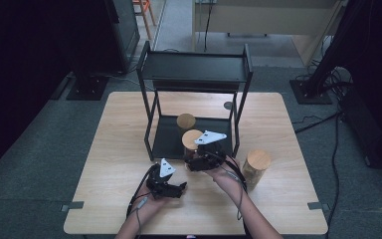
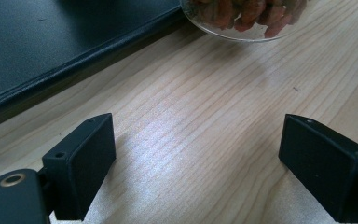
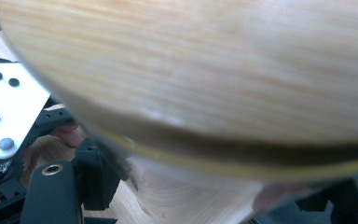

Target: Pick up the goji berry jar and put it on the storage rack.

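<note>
A glass jar with a round wooden lid stands at the front edge of the black shelf's lower tray. My right gripper is shut on it from the near side. In the right gripper view the blurred lid looms close, with the jar body between my right gripper jaws. My left gripper rests open on the table to the left and nearer. In the left gripper view my left gripper has bare wood between its jaws. The jar's glass bottom, holding reddish pieces, sits ahead of it.
A second wooden-lidded jar stands farther back on the lower tray. A third jar stands on the table right of my right hand. The shelf's upper tier overhangs the tray. Cables trail from both grippers.
</note>
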